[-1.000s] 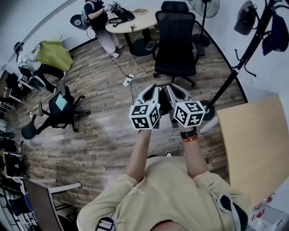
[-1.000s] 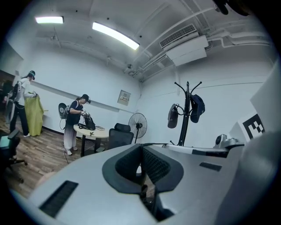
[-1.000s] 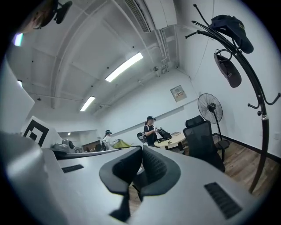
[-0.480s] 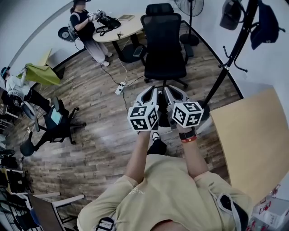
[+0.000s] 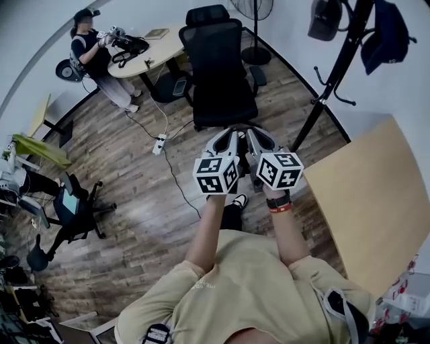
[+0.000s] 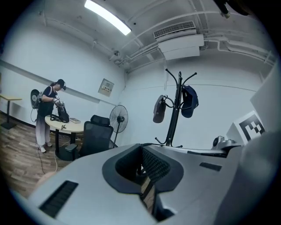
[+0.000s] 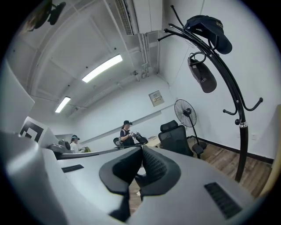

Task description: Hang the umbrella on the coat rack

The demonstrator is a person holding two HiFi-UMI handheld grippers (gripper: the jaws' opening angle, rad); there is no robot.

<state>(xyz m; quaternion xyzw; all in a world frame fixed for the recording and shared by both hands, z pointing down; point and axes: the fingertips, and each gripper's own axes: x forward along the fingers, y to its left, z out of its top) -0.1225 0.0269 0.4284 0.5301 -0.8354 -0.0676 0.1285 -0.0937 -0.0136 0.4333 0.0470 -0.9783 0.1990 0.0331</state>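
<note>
The black coat rack (image 5: 329, 87) stands at the upper right, by the white wall. From one of its hooks hangs, by a loop, a dark oblong thing (image 7: 203, 74) that looks like a folded umbrella (image 5: 324, 19); a dark cap (image 5: 383, 33) hangs on another hook. My left gripper (image 5: 225, 140) and right gripper (image 5: 260, 140) are side by side in front of my chest, short of the rack. Both are shut with nothing between the pads. The rack (image 6: 175, 114) is ahead in the left gripper view; the rack (image 7: 228, 88) towers at the right in the right gripper view.
A black office chair (image 5: 218, 64) stands just beyond the grippers. A light wooden table (image 5: 369, 201) is at my right. A standing fan (image 5: 255, 27), a round table (image 5: 151, 54) with a person (image 5: 94, 54) beside it, and a power strip (image 5: 160, 143) with cable lie further off.
The view has shifted: chair, rack and far table have slid left and down in the head view, and the wooden table looms larger. Both grippers stay shut and side by side.
</note>
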